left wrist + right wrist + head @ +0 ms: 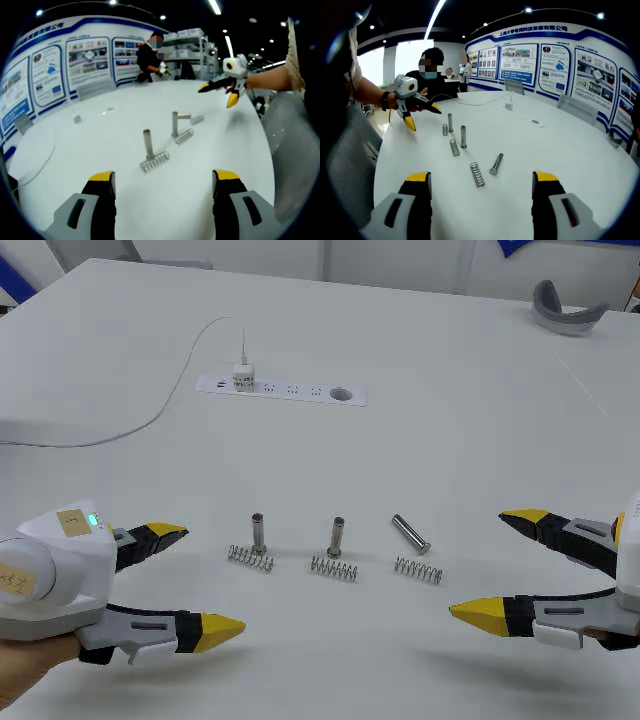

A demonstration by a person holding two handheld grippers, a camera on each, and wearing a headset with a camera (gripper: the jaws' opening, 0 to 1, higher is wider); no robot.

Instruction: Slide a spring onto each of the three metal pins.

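Observation:
Three metal pins are on the white table with a spring lying in front of each. The left pin [258, 532] and middle pin [336, 537] stand upright; the right pin [409, 534] lies on its side. Their springs [250, 558], [333, 568], [417, 570] lie flat and loose. My left gripper [212, 578] is open to the left of the row, a hand's width away. My right gripper [477, 562] is open to the right of it. Looking along the right gripper's jaws, the lying pin [496, 164] and its spring [477, 174] are nearest. From the left gripper, an upright pin [148, 144] and spring [154, 161] come first.
A white power strip [282, 390] with a plugged-in adapter [242, 375] and its cable lies behind the pins. A grey curved object [567, 308] rests at the far right corner. People [431, 70] stand beyond the table's far edge.

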